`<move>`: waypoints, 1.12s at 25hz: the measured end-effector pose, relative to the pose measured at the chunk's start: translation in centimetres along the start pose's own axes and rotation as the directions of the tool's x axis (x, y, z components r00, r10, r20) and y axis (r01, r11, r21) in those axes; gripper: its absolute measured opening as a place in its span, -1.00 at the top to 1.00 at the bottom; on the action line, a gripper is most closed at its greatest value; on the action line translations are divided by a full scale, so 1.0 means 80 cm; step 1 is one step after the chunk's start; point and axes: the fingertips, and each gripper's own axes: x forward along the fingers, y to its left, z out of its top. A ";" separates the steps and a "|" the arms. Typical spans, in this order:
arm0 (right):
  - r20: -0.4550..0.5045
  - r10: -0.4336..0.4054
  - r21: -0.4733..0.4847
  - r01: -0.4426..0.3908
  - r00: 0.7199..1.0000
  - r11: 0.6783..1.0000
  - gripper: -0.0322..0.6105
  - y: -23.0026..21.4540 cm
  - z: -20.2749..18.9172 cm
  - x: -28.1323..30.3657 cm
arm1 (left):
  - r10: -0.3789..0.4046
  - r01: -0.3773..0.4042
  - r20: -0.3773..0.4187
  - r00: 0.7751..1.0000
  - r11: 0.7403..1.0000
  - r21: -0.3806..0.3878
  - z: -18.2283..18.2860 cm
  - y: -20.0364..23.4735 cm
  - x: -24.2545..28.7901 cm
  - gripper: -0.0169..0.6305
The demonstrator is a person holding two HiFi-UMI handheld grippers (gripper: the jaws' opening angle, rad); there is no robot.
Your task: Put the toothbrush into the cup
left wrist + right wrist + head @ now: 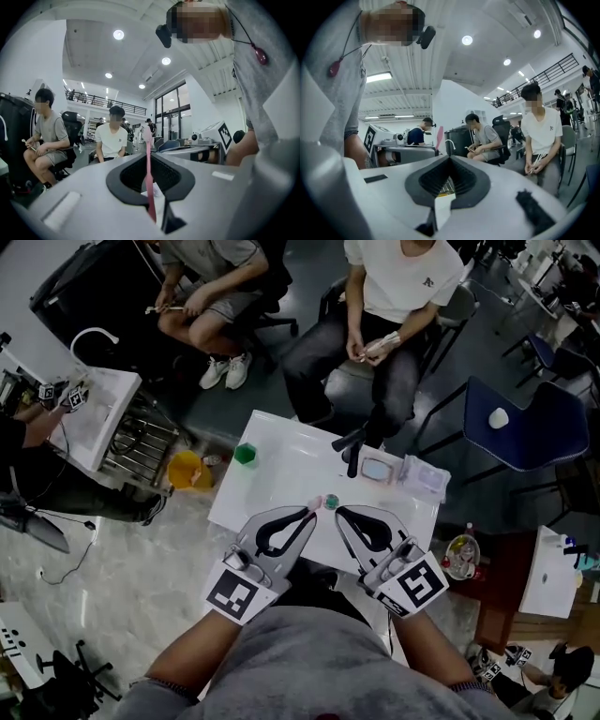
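Observation:
A pink toothbrush (148, 178) stands upright between the jaws of my left gripper (149, 155), which is shut on its handle. In the head view that gripper (309, 513) hangs over the near edge of the white table (281, 486), with the brush's pink tip (315, 503) at its fingertips. My right gripper (339, 513) is close beside it, tips nearly touching, jaws together and empty. From the right gripper (449, 157) the brush head (439, 136) shows to the left. The green cup (246, 454) sits upright at the table's far left.
On the table's far right lie a black object (354, 451), a small framed mirror-like item (377, 470) and a clear box (424, 476). A small teal item (331, 502) sits by the gripper tips. Two people sit beyond the table. A yellow bucket (187, 470) stands on the floor, left.

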 end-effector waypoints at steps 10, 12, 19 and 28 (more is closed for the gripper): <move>-0.052 0.011 -0.010 -0.011 0.999 1.000 0.86 0.026 -0.016 0.089 | 0.021 -0.021 0.021 1.000 1.000 -0.009 -0.005 0.090 -0.045 0.85; -0.061 0.005 0.001 -0.005 0.998 1.000 0.86 0.030 -0.020 0.111 | 0.011 -0.011 0.019 1.000 1.000 -0.010 -0.006 0.111 -0.051 0.85; -0.080 -0.052 0.017 0.053 0.995 0.998 0.86 0.033 -0.028 0.183 | -0.024 0.024 0.017 1.000 0.999 -0.030 -0.010 0.186 -0.071 0.84; -0.095 -0.097 0.031 0.101 0.991 0.994 0.86 0.024 -0.048 0.243 | -0.032 0.030 0.093 0.995 0.999 0.019 -0.010 0.267 -0.068 0.85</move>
